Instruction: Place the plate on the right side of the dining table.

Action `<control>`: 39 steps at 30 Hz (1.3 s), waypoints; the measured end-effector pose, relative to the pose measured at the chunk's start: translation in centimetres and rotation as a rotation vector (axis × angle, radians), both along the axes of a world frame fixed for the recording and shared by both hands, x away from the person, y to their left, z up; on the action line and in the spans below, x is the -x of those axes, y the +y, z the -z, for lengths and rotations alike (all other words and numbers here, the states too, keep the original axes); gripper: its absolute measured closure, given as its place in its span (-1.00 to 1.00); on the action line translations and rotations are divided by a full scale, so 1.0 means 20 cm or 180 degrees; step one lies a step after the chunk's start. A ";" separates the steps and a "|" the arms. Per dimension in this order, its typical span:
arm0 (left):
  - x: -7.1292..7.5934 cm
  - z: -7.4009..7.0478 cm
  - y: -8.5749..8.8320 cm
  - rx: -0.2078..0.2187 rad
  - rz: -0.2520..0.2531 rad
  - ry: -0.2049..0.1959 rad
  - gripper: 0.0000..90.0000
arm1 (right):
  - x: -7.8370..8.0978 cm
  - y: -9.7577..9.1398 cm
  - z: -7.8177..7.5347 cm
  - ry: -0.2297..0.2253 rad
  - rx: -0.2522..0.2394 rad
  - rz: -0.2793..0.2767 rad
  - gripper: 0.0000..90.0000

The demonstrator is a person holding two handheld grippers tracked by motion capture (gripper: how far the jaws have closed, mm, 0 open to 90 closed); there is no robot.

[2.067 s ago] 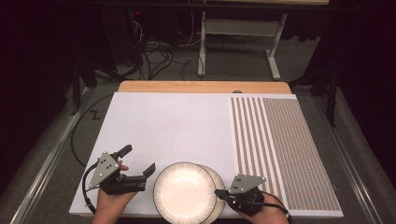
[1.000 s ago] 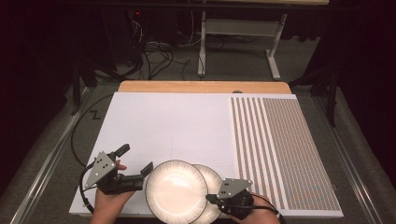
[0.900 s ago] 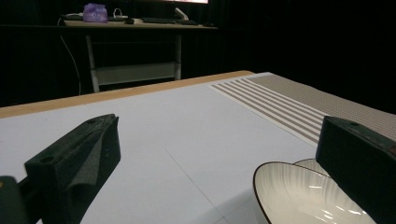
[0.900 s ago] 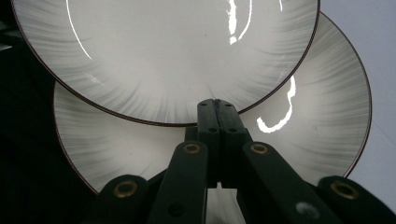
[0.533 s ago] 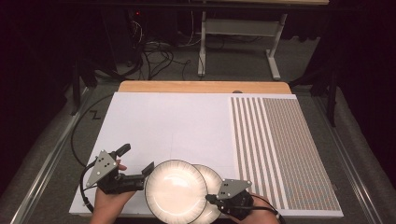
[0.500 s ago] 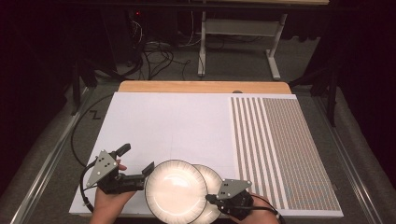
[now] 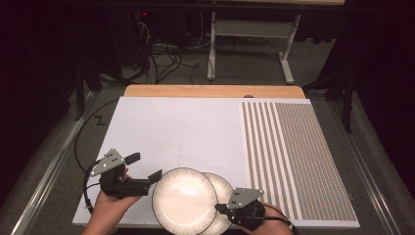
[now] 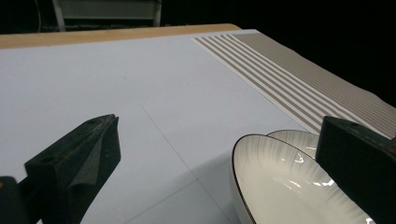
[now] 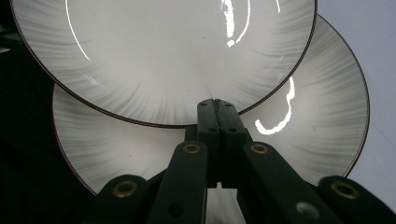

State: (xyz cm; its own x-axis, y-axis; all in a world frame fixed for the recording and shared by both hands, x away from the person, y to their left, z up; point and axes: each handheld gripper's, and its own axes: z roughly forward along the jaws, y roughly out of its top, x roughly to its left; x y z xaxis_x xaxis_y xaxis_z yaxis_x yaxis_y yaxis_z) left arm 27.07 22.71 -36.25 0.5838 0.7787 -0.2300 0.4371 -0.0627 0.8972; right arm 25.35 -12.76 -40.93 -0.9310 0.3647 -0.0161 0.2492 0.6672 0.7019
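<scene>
Two white plates with dark rims lie at the near edge of the white mat [image 7: 186,127]. The upper plate [image 7: 183,200] [image 9: 163,46] [image 8: 289,186] overlaps the left part of the lower plate [image 7: 223,186] [image 9: 317,102] [image 8: 294,137]. My right gripper [image 7: 218,208] [image 9: 215,103] is shut, and its joined tips lie over the upper plate's near rim. My left gripper [image 7: 144,167] [image 8: 222,130] stands open just left of the plates, with bare mat between its jaws. Its right jaw is close beside the upper plate's rim.
A panel of brown stripes and fine lines [image 7: 293,147] covers the right part of the mat. A wooden table edge [image 7: 210,91] runs along the far side. Beyond it are cables and a table frame [image 7: 244,29] on the floor. The plates sit near the table's front edge.
Since about two seconds ago the upper plate has shifted left off the lower one, and the right gripper has moved left with it. Over the last second nothing has visibly moved.
</scene>
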 end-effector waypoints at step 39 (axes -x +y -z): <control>-0.15 0.06 0.02 0.0160 0.0395 0.1864 -0.98 | 0.00 0.00 0.00 -0.0009 0.0003 0.0007 1.00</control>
State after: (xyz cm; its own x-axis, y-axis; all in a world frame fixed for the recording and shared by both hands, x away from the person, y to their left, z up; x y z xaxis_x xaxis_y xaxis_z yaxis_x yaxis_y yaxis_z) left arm 29.97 23.09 -37.49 0.4347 0.6927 -0.5756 0.8517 -0.1086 0.5126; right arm 25.39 -12.76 -40.95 -0.9301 0.3668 -0.0190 0.2488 0.6673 0.7020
